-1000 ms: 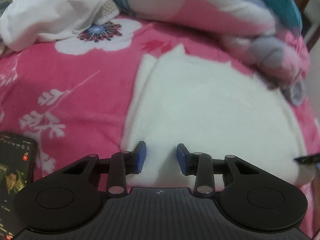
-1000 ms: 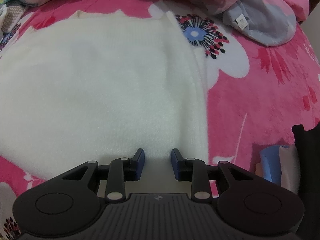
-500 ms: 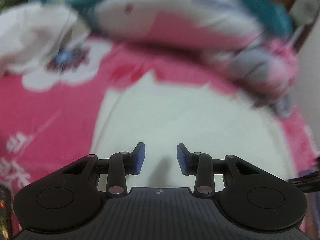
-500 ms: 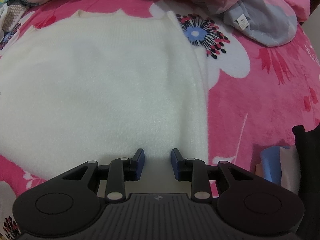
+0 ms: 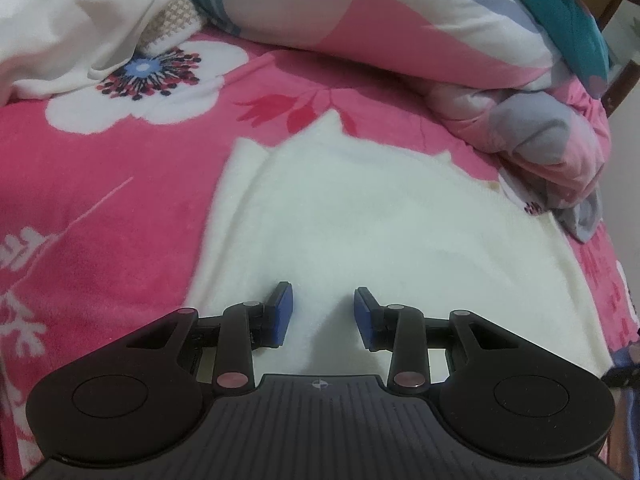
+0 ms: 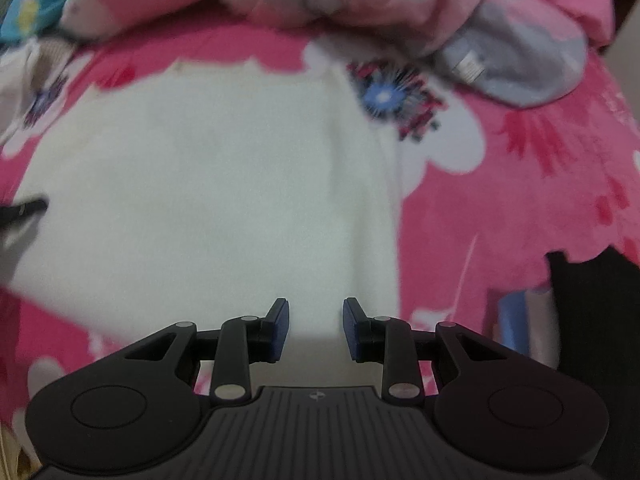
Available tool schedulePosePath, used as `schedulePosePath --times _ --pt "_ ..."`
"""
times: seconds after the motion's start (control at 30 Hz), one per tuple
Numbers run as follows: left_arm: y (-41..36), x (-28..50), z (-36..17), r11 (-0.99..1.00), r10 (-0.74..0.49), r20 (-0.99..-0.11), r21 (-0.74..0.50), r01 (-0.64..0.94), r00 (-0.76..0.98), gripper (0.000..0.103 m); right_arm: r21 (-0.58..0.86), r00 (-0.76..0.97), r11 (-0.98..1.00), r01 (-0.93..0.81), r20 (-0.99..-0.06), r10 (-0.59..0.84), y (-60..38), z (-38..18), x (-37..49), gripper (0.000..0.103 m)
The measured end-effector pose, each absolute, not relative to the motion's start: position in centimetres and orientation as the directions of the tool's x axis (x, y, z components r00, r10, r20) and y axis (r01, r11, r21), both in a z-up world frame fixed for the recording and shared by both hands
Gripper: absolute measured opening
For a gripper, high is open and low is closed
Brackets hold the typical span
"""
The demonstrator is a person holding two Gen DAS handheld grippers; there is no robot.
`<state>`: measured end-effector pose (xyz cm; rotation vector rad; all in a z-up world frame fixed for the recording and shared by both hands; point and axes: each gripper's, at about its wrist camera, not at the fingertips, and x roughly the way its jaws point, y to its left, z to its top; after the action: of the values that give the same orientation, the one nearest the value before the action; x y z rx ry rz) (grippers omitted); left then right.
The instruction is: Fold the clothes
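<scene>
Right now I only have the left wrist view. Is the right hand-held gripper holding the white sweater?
Observer: No. The right hand-held gripper is open above the white sweater's near edge, with nothing between its pads.
Operator: Anything beside the sweater on that side?
Observer: A black thing sits at the right of the pink blanket, with a blue thing against it. The view is too blurred to name either.
Operator: Far end?
Observer: The grey cloth shows a white label.
</scene>
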<state>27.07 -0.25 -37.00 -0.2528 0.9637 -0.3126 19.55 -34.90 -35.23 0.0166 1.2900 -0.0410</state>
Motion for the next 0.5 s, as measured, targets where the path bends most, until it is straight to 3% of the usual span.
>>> schedulePosePath --times 0.23,0.5 --pt "-0.2 27.0 -37.1 0.926 -0.373 -0.758 -0.339 0.166 0.535 0.036 0.000 0.191 0.996 0.091 -0.981 -0.017 -36.9 -37.8 19.4 0.030" --pt "-0.6 26.6 -37.0 0.931 -0.363 -0.754 -0.312 0.187 0.548 0.036 0.067 0.379 0.994 0.092 -0.925 0.027 -37.0 -34.4 23.3 0.030"
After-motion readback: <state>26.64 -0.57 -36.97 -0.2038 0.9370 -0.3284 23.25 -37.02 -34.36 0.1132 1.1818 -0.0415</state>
